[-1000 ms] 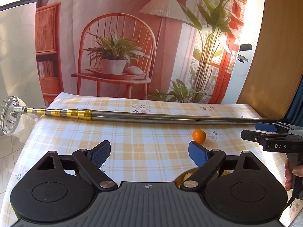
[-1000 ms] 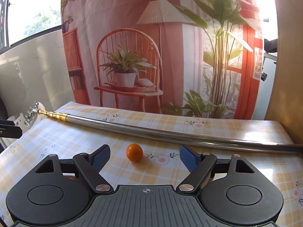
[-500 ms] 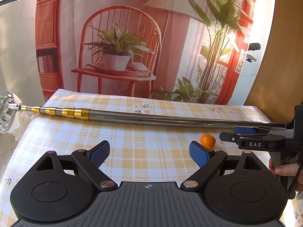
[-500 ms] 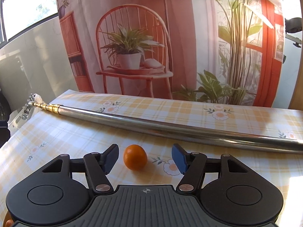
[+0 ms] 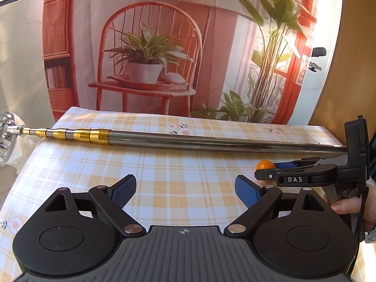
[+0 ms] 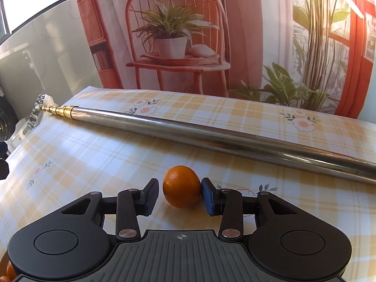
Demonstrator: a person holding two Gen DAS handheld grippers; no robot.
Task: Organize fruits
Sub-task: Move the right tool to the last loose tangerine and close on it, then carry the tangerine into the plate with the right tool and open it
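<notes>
A small orange (image 6: 181, 183) rests on the checked tablecloth (image 6: 94, 164). My right gripper (image 6: 179, 189) straddles it. The right blue pad (image 6: 208, 199) touches its side, while a thin gap shows between the left pad (image 6: 150, 195) and the fruit. In the left wrist view the same orange (image 5: 264, 164) peeks out at the tips of the right gripper (image 5: 266, 170), which a hand (image 5: 347, 205) holds. My left gripper (image 5: 185, 183) hovers wide open over bare cloth with nothing between its fingers.
A long steel telescopic pole (image 5: 211, 142) with gold rings lies across the table behind the orange, close to it in the right wrist view (image 6: 235, 138). More orange fruit (image 6: 9, 270) shows at the bottom left corner. A printed backdrop (image 5: 152, 47) stands behind the table.
My right gripper has moved forward until the orange sits between its fingers, and the fingers have narrowed around it. The left gripper has stayed open and shifted only slightly.
</notes>
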